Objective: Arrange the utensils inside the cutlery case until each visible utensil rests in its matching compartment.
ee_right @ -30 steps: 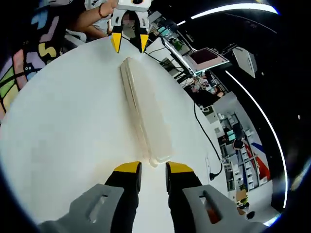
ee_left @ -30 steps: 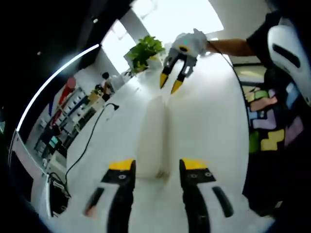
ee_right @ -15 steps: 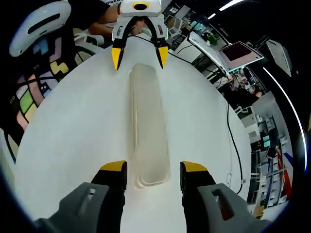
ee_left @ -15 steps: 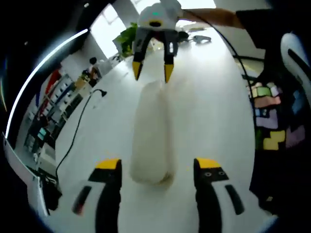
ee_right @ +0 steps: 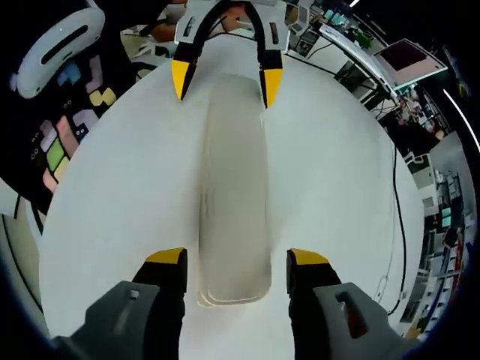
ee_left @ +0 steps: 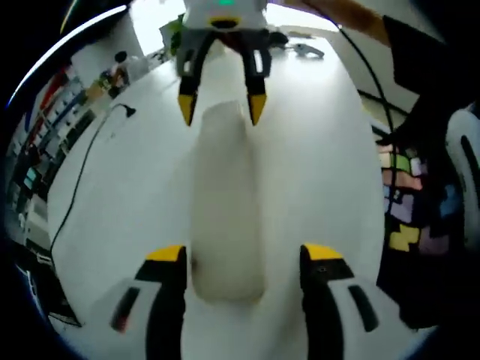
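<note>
While the cutlery case lies lengthwise between them, the left hand-held gripper and right hand-held gripper stand apart.

Table: I see a white round table, its top bare and glossy toward the rim.
Cable: 1 black cable runs across the table's edge in the left gripper view; a thin black cable shows in the right gripper view too.
Plant: a green leafy plant stands beyond the table's far edge.
Monitor: I note 1 screen with a reddish picture past the table.
Cloth: dark fabric with coloured block shapes beside the table; the same pattern in the left gripper view.
Shelves: blurred shelving with coloured items; contents too small to tell.
</note>
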Demonstrator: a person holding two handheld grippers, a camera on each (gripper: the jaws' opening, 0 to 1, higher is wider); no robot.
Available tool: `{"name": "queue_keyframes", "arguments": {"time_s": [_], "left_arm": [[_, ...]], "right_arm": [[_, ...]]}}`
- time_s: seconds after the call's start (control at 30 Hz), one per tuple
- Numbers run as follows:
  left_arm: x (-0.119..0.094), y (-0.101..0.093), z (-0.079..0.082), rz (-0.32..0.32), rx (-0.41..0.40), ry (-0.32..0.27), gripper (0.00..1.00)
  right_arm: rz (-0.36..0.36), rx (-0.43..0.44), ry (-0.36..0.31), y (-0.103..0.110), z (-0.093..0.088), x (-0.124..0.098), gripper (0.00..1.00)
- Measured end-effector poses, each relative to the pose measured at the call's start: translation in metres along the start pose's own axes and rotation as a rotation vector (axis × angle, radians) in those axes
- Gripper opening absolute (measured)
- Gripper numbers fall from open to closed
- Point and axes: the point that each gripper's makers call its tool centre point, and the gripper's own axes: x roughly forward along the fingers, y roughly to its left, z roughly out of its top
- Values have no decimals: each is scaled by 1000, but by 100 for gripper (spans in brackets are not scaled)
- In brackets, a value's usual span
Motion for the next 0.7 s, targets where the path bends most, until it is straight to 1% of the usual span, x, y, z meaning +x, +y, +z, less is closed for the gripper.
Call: {"name": "queue_keyframes", "arguments": {"time_s": [0.07,0.2,0.23,0.4,0.47,0.6,0.7], "left_arm": [[4,3,-2,-3,-9,21,62],[9,4,-7,-15,-36,51,56],[8,3,-5,-25,-52,46,54],[8,1,-7,-30,-52,54,51],[9,-2,-8,-57,-56,57,47],[11,0,-8,-98,-83,65,47],[12,3,-8,-112,-49,74,46]], "right_arm": [[36,14,10,2,-3,4,54],[77,32,30,4,-9,9,51],[87,38,31,5,-11,9,50],[113,55,30,6,-13,10,47],[119,58,30,6,-13,11,47],[152,82,35,6,-14,12,45],[174,109,42,8,-16,12,45]]}}
